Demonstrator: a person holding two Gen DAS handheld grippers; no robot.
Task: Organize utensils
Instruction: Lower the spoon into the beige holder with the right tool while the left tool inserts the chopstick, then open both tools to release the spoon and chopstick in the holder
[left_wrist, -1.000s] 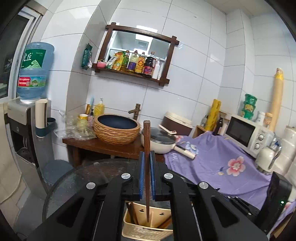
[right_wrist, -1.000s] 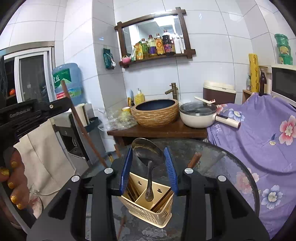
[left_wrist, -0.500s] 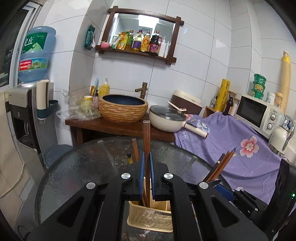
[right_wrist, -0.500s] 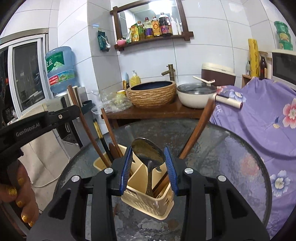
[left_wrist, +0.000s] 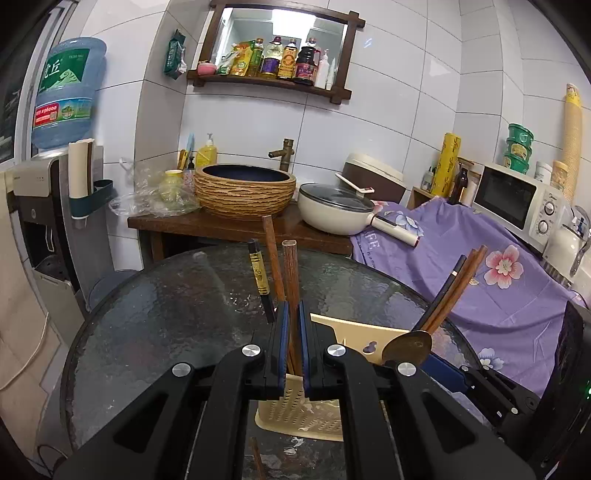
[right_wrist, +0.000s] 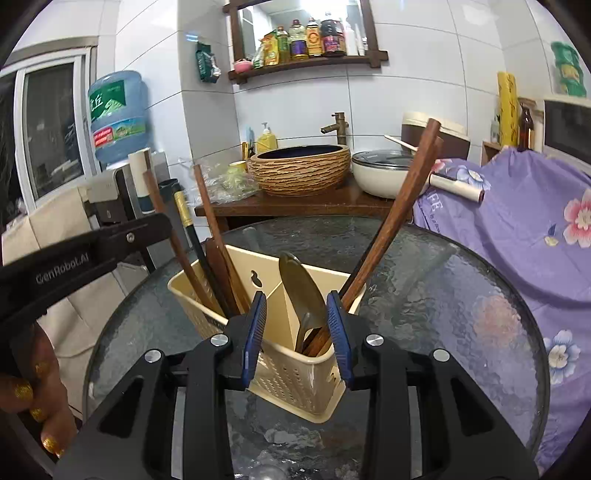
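A cream utensil caddy (right_wrist: 295, 380) stands on the round glass table (left_wrist: 166, 314). My left gripper (left_wrist: 291, 310) is shut on a brown wooden chopstick (left_wrist: 290, 273), whose lower end reaches down into the caddy's left compartment beside a black gold-banded chopstick (left_wrist: 260, 277) and another brown one. My right gripper (right_wrist: 297, 306) is shut on the bowl of a metal spoon (right_wrist: 299, 284); its handle hangs down into the right compartment, next to leaning brown chopsticks (right_wrist: 399, 206). The left gripper's black arm (right_wrist: 92, 254) shows at the left of the right wrist view.
A loose chopstick (left_wrist: 256, 458) lies on the glass in front of the caddy. Behind the table is a wooden counter with a woven basin (left_wrist: 245, 192) and a lidded pan (left_wrist: 334, 208). A purple floral cloth (left_wrist: 498, 288) and a microwave (left_wrist: 517, 199) are on the right, a water dispenser (left_wrist: 40, 206) on the left.
Both grippers have sunk toward the caddy. The chopstick's lower end and the spoon's handle, which hung above the caddy, now reach down into its compartments.
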